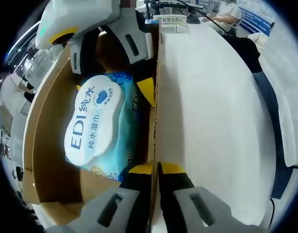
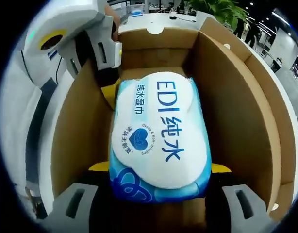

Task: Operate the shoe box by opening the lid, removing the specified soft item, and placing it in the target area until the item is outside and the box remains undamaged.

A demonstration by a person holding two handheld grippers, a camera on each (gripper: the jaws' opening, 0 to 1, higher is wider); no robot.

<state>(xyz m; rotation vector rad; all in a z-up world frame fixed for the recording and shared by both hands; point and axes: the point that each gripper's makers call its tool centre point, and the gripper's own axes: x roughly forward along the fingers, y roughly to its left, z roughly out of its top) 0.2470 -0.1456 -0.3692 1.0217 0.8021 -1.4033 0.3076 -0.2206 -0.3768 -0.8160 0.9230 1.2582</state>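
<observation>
- Yellow-tipped jaws of the right gripper [image 2: 160,169] sit closest in the right gripper view, one on each side of the near end of the wet wipes pack [image 2: 160,131], pressed up against it, so I'd call that a pinch on the pack
- wipes pack is lying flat on the floor of the shoe box [image 2: 236,97], label up, roughly in the middle between the two long cardboard walls
- left gripper [image 1: 156,170] in its own view has its jaws pressed together on the upright edge of the box wall [image 1: 154,97], one tip inside and one outside, looks like it's steadying the box
- you can also see the left gripper [image 2: 107,73] coming in at the top left of the right gripper view, at the side wall
- lid's already open, the inside is fully exposed and I can't spot any tears or crushed bits on the cardboard
- so my read: opening is done, grab looks made, but the pack is not lifted out yet
- left to do: raise it clear of the walls and set it in the target area, which I can't pick out anywhere
</observation>
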